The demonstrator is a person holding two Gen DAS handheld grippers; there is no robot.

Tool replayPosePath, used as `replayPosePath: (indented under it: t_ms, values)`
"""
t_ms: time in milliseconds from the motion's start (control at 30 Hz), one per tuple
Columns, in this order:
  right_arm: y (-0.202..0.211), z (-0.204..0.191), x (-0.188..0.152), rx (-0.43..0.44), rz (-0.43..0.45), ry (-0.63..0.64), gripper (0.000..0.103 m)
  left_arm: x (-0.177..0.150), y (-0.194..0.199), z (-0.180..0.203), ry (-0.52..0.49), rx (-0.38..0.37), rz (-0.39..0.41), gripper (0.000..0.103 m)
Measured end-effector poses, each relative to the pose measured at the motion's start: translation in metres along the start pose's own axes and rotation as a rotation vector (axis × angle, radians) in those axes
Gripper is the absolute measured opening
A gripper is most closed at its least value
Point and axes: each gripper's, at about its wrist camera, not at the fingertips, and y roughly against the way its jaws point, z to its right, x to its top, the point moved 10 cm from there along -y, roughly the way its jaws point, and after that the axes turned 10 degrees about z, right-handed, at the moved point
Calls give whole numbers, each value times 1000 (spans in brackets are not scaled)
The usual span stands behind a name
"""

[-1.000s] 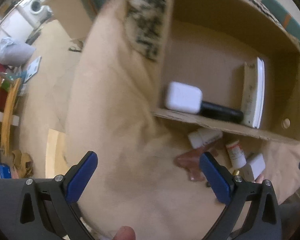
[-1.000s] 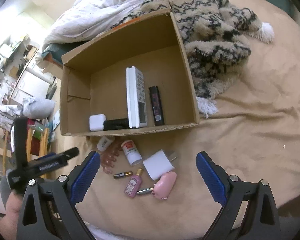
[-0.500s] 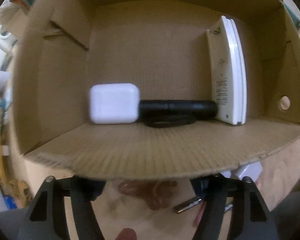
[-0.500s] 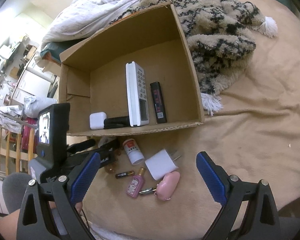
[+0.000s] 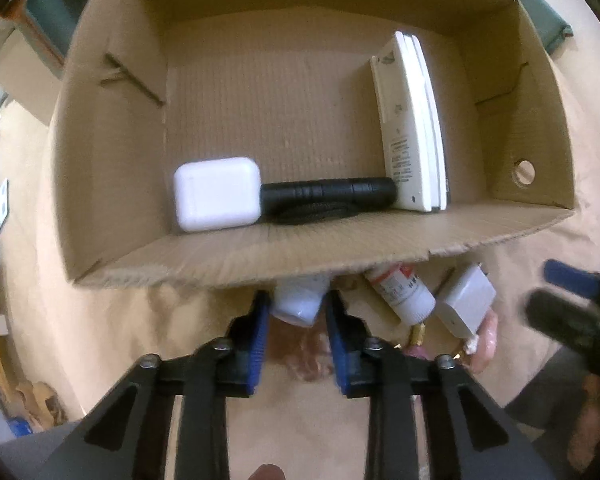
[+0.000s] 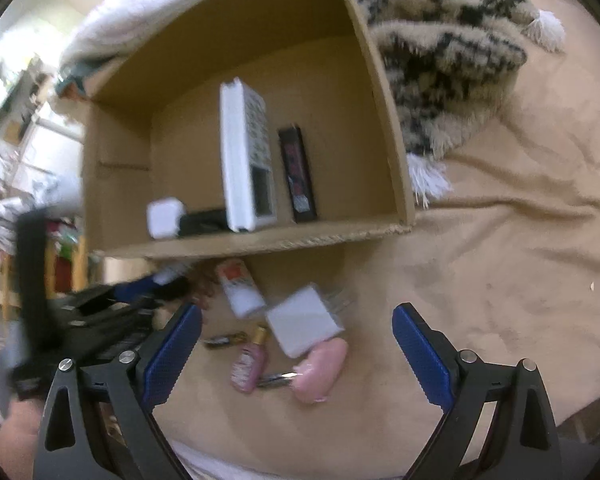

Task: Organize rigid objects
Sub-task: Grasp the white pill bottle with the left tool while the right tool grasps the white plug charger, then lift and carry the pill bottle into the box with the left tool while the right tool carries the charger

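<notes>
One cardboard box (image 5: 112, 184) sits on a tan bedspread (image 6: 500, 280), and four things lie inside it: one white earbud case (image 5: 217, 193), one black flashlight (image 5: 328, 194) touching the case, one white remote control (image 5: 414, 128) standing on its long edge against the flashlight's end, and one flat black bar (image 6: 298, 174) just beside the remote. Outside, along the box's near wall, seven loose pieces show. A small white bottle (image 5: 300, 300) lies just under the wall, and the left gripper (image 5: 296, 312) has just been closing around it: its two blue pads (image 5: 260, 328) now flank the bottle closely on both sides, pressing on it as far as the left wrist view shows. Beside it lie one white bottle with a red label (image 6: 240, 286), one white plug adapter (image 6: 304, 322), one pink perfume bottle (image 6: 249, 362), one thin battery-like stick (image 6: 224, 339), one rounded pink piece with a metal tip (image 6: 320, 372), and one reddish translucent thing (image 5: 300, 348), too blurred to name, under the left fingers. The right gripper (image 6: 296, 354) hangs above the adapter and pink pieces with its jaws spread wide and nothing touching them. One patterned woolly blanket (image 6: 452, 48) lies to the box's right.
</notes>
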Motion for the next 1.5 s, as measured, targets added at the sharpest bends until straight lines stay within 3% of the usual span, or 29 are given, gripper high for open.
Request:
replayPosePath:
  t_ms: [133,367,400,467,500,533,567,733,867,1100,1500]
  values:
    - [-24,-1,-12,-50,-79,70,103,-14,4,-8,12,-14,-26,23]
    - [-53,-10,-19,-121,-123,221,100,-23,-6,-25,32,-11,-66,23]
    - [-58,-11,-21,-132,-131,243,92,-22,-7,-26,33,-9,-63,23]
    - [-62,-12,-21,-149,-121,281,90,-20,-7,-25,39,-9,-58,23]
    - [-62,-13,-20,-151,-114,293,82,-21,-7,-28,43,-9,-57,23]
    - [-61,-13,-19,-171,-110,313,66,-20,-8,-29,47,-9,-58,23]
    - [-59,-15,-17,-181,-102,331,62,-20,-10,-29,51,-11,-58,23]
    - [-56,-21,-21,-181,-91,352,62,-31,-10,-3,67,-13,-53,23]
    - [-44,-22,-17,-174,-37,316,62,-27,5,-6,58,13,-25,22]
    - [-1,-23,1,-83,97,195,62,-42,27,-17,86,45,-16,22]
    - [30,-13,5,-11,149,154,62,-58,92,-52,175,135,99,22]
